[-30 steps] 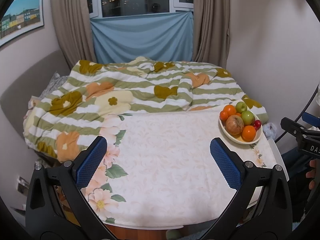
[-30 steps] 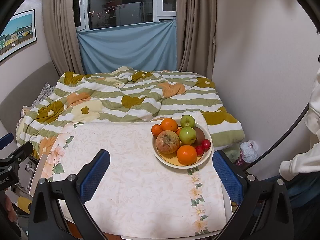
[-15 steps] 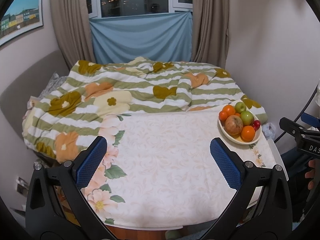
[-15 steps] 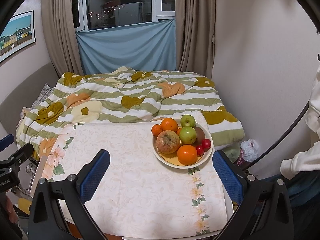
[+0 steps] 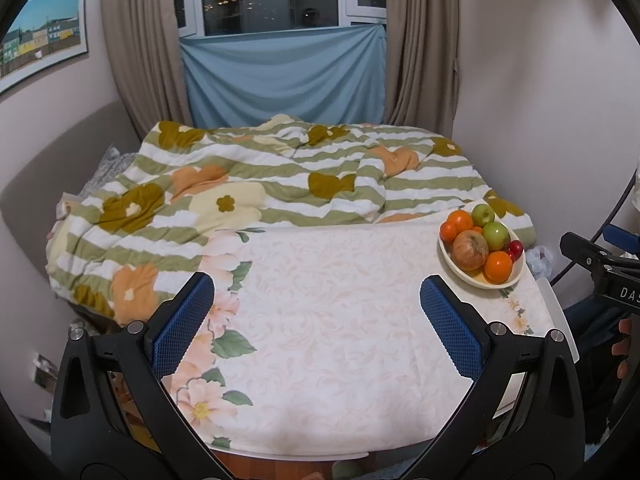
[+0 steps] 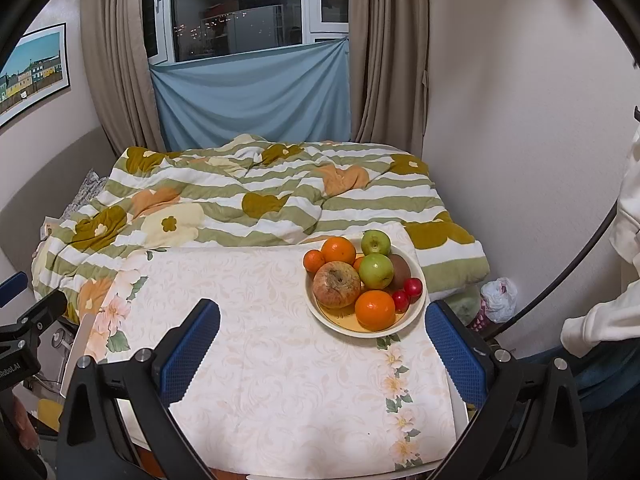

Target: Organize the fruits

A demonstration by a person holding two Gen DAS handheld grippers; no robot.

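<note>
Bed: a quilt [image 6: 256,204] striped green and white, with flower patches, was seen spread at 12 o'clock behind the table
Table: a floral cloth [image 6: 280,360] was laid over it, and both pairs of tongs were held above its near edge
Left gripper [image 5: 316,316]: blue pads were held wide apart, released, with nothing between them; only bare cloth was framed
Right gripper [image 6: 322,340]: jaws were spread wide, released and holding nothing; the bowl was seen just past them, toward 1 o'clock
Bowl [image 6: 416,308]: a cream dish was set on the cloth near the table's far right corner, at 2 o'clock in the left wrist view [image 5: 460,272]
Fruits: all were piled in the bowl, touching one another
Brown apple [image 6: 336,284]: placed at the bowl's 9 o'clock
Green apples [image 6: 376,270]: two were stacked toward 12 o'clock
Oranges [image 6: 374,309]: one lay at 6 o'clock, others at 11 o'clock
Red fruits [image 6: 412,287]: two small ones were tucked at 3 o'clock
</note>
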